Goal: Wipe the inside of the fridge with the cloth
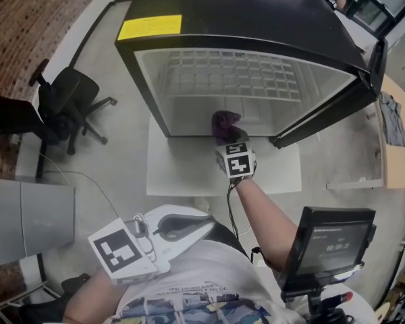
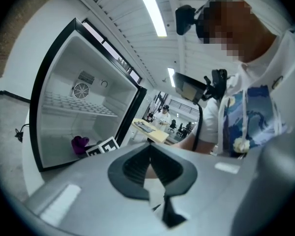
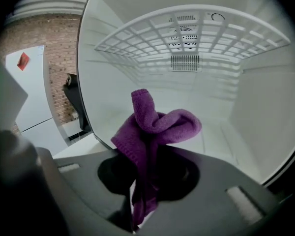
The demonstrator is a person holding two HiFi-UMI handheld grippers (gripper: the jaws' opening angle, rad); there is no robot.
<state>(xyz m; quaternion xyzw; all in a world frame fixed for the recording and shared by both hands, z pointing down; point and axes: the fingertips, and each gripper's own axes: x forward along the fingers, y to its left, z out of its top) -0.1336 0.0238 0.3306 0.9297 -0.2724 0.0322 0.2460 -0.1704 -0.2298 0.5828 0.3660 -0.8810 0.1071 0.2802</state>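
Yellow label [image 1: 149,27] on fridge [image 1: 256,12] — print illegible — cloth [image 1: 224,121] in right hand-held gripper [image 1: 228,139]

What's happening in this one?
A person is working at an open black mini fridge with two handheld grippers. The right gripper is clamped on a bunched purple cloth and holds it at the fridge's opening, below the wire shelf. Whether the cloth touches the white interior can't be told. The left gripper hangs back near the person's body, jaws together and empty.
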